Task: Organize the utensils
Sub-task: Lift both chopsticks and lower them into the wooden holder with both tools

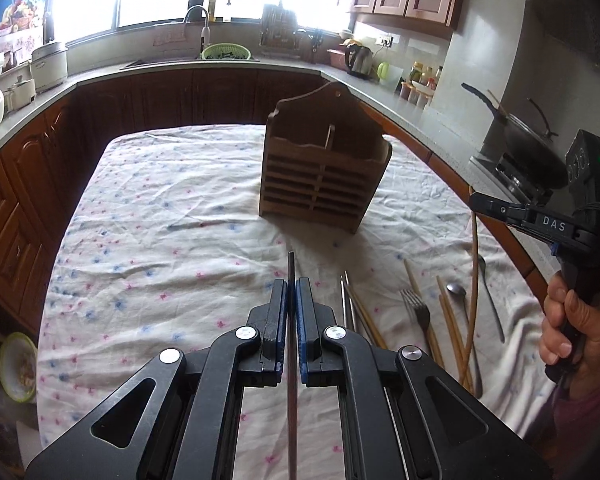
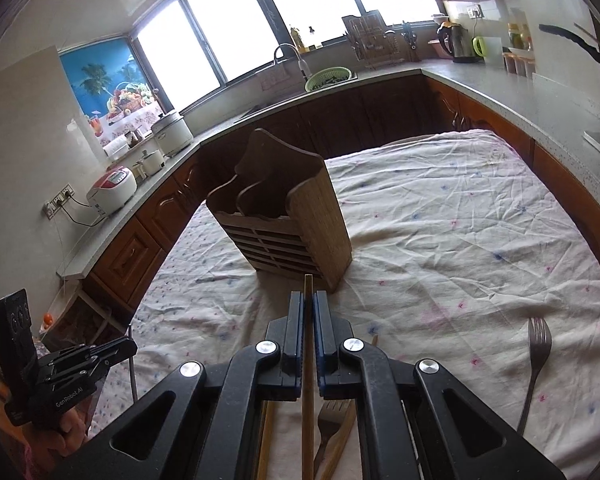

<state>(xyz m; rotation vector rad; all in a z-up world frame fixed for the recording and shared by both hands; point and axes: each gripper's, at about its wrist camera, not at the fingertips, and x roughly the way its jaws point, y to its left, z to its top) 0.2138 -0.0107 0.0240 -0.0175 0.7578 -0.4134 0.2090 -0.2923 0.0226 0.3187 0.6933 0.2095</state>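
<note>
Left wrist view shows the left gripper (image 1: 291,292) squeezed shut on a thin metal chopstick (image 1: 291,360). The stick points toward the wooden holder (image 1: 320,184), which stands upright on the cloth-covered worktop (image 1: 160,240). The slots I can see in the holder look empty, so I think the job has only just begun. To the right, more things lie flat on the cloth: a fork (image 1: 418,308), a spoon (image 1: 457,290), some wooden chopsticks (image 1: 452,320) and two more metal sticks (image 1: 347,300). All of these are left to put away. The right gripper (image 1: 476,200) is up at the side with a long wooden stick (image 1: 475,280) hanging from it.

Right wrist view shows the right gripper (image 2: 309,308) closed on that wooden stick (image 2: 308,380), just in front of the holder (image 2: 284,220). A fork (image 2: 536,364) lies on the cloth to the right, and another fork (image 2: 332,420) lies under the gripper. The left gripper (image 2: 128,346) is low on the left, holding its thin stick. Both sticks look ready to go into the holder.
</note>
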